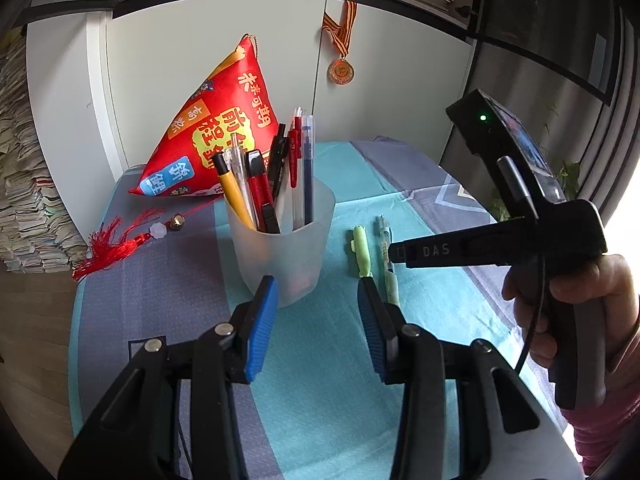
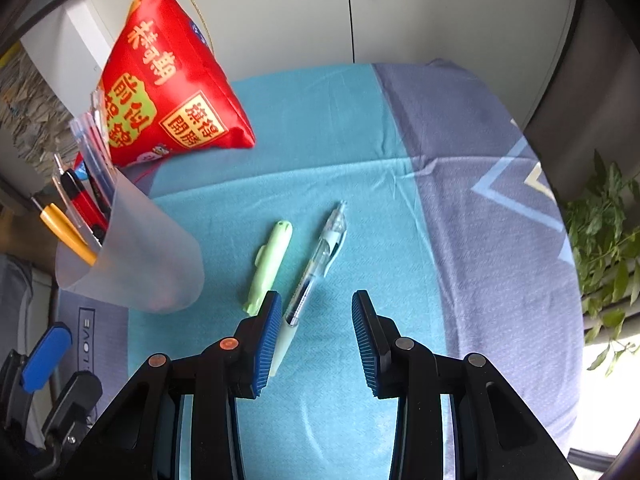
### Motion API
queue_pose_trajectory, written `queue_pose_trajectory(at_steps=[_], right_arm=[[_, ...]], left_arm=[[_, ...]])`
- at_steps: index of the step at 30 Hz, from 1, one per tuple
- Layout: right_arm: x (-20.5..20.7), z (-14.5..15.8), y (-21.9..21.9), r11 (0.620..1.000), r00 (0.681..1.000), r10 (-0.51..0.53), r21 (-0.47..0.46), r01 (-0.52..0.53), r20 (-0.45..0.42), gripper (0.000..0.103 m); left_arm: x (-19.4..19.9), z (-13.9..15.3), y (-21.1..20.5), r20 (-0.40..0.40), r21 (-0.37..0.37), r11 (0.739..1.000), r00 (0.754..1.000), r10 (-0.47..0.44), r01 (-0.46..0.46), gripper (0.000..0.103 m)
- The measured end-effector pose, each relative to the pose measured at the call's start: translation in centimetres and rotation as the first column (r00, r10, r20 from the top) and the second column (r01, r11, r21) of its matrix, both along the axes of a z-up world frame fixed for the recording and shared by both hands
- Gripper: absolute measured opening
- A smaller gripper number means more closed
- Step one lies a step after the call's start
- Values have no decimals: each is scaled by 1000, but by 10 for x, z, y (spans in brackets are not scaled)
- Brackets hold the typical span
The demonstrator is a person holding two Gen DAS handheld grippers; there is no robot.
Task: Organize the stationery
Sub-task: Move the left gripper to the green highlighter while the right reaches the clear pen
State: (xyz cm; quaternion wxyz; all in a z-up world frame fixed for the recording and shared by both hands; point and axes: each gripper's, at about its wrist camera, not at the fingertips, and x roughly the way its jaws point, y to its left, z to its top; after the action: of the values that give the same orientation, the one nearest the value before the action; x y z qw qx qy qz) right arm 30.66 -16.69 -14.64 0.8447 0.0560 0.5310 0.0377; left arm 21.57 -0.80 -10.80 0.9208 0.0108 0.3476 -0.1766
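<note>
- Your right tool (image 2: pixel 316 336) hangs nearest, its blue pads parted with nothing gripped; the clear gel pen (image 2: pixel 316 268) lies on the counter with its pale green end running under the left pad, touching neither pad as far as you can see.
- Just beside that pen lies the green highlighter (image 2: pixel 270 266), roughly parallel to it, its lower end near the same pad.
- Your left tool (image 1: pixel 318 320) is parted too and holds nothing; it points at the frosted pen cup (image 1: pixel 280 248), which stands upright just beyond its pads.
- That cup holds a yellow pen, a red cutter and several red, black and blue pens.
- Under it all lies the blue and grey cloth (image 2: pixel 360 120) over the counter.
- Behind the cup sits a red pyramid-shaped cushion (image 1: pixel 216 128), its red tassel (image 1: pixel 108 248) trailing on the cloth.
</note>
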Motion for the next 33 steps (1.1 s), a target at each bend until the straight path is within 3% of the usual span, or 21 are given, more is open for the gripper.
queue_pose_trajectory(at_steps=[11, 13, 16, 20, 25, 33], right_arm=[[8, -21, 2, 1000, 999, 7, -14, -7, -35, 36], [8, -22, 2, 1000, 999, 22, -15, -22, -28, 19], [5, -17, 1, 999, 1000, 14, -35, -14, -11, 12], [1, -7, -15, 994, 999, -35, -103, 37, 19, 11], [-10, -7, -51, 995, 995, -100, 12, 100, -5, 11], [-31, -11, -81, 988, 990, -144, 58, 144, -7, 11]], left_arm=[[1, -7, -10, -20, 18, 1000, 1000, -19, 19, 39], [1, -8, -14, -22, 19, 999, 999, -29, 29, 39], [2, -8, -22, -25, 24, 998, 998, -49, 50, 39], [7, -10, -41, -37, 29, 995, 995, -89, 90, 39], [32, -21, -77, -67, 71, 991, 992, -108, 112, 38], [80, -50, -114, -128, 180, 983, 992, -6, 29, 34]])
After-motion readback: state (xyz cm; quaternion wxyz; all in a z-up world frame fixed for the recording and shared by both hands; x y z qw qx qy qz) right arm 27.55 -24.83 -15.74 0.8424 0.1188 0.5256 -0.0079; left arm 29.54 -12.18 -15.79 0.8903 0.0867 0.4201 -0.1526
